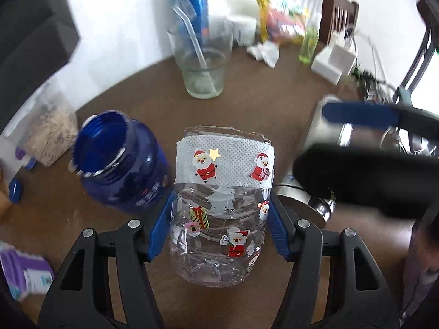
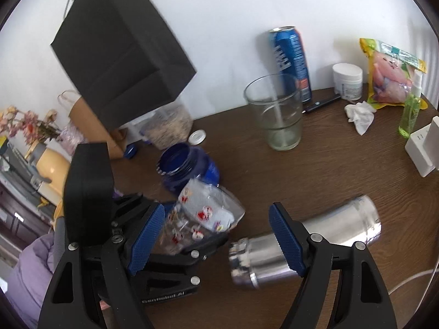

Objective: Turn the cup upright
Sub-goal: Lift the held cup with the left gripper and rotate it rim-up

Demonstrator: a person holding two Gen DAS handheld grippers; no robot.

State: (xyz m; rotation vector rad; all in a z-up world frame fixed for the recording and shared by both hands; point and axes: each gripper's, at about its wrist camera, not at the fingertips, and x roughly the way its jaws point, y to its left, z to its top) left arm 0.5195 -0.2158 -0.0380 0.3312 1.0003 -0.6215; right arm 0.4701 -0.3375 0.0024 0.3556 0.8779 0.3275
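The cup (image 1: 222,213) is clear plastic with Santa stickers and a white band near its rim. My left gripper (image 1: 219,227) is shut on it, blue pads on both sides, rim pointing away from me. In the right wrist view the cup (image 2: 203,216) is held tilted just above the brown table (image 2: 329,178). My right gripper (image 2: 219,244) is open and empty, above a steel flask (image 2: 304,246) lying on its side. The right gripper also shows in the left wrist view (image 1: 356,137), to the right of the cup.
A blue jar (image 1: 120,161) lies open-mouthed left of the cup. A glass with a straw (image 1: 203,63) stands behind it, with a blue can (image 2: 290,63), a snack bag (image 2: 389,74), a white tub (image 2: 347,81), a green spray bottle (image 2: 410,109) and tissue (image 2: 359,116) further back.
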